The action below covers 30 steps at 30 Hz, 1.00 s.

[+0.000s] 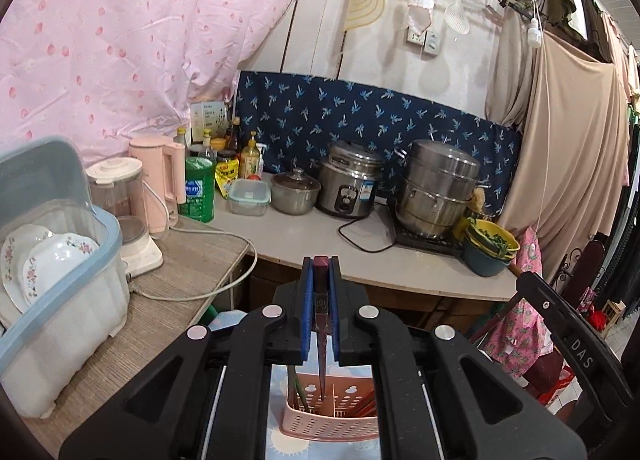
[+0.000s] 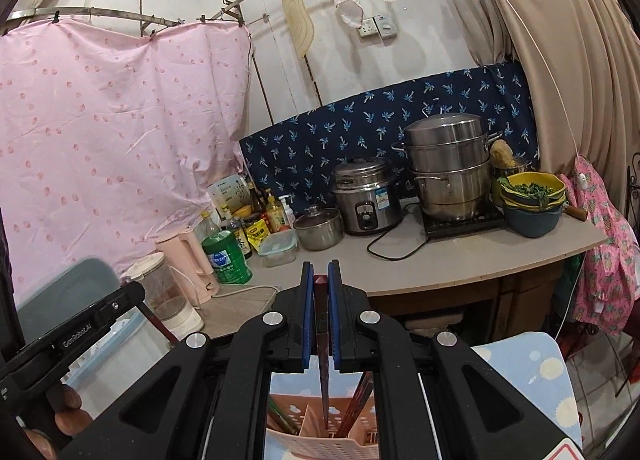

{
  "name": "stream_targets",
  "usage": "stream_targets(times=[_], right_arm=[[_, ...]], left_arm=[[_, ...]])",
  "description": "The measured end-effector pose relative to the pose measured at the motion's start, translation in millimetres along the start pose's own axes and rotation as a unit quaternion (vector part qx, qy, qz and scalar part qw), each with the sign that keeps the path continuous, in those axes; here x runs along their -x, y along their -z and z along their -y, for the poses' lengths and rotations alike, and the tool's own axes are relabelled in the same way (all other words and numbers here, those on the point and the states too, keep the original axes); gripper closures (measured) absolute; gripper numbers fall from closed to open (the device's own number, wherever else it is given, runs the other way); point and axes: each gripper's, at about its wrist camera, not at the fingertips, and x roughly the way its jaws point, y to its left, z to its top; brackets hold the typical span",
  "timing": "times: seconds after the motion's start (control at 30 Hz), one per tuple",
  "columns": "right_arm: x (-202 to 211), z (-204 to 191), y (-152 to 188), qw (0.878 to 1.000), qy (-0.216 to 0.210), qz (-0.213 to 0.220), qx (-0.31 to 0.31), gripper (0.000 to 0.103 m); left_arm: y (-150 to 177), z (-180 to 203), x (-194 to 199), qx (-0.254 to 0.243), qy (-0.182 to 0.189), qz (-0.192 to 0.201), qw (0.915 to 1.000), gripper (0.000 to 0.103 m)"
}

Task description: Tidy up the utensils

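Over the pink utensil holder [image 1: 328, 412], my left tool [image 1: 320, 264] is clamped on a dark red chopstick [image 1: 321, 324], tip hanging down into the holder. Right tool [image 2: 321, 270] likewise clamped on its own chopstick [image 2: 322, 344], above the same holder [image 2: 320, 432]. Table [image 1: 320, 244] with rice cooker [image 1: 350, 183] well beyond.

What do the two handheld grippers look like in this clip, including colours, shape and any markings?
Both are alike: the left gripper and right gripper have black plastic linkage arms with round silver pivot caps and narrow fingers lined with blue pads. From the right wrist view, the left gripper's body reads "GenRobot.AI"; from the left wrist view, the right one's shows "DAS". No cables or sleeves are visible.
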Motion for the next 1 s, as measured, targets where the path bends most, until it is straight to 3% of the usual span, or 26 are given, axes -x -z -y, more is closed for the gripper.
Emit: stream_targets(times=[0.53,0.77,1.0], right_arm=[[-59.9,6.4,51.8,0.997,0.0,-0.072,0.0,0.096],[-56.9,9.0,54.3,0.997,0.006,-0.071,0.0,0.091],[-41.1,8.1,51.7,0.998,0.008,-0.062,0.009,0.088]], left_arm=[[44.2,-11.1,-50.0,0.001,0.002,-0.068,0.9977,0.096],[51.9,-15.9,-51.8,0.01,-0.002,-0.076,0.997,0.095],[55.1,-19.1,-44.4,0.012,-0.008,-0.074,0.9972,0.083]])
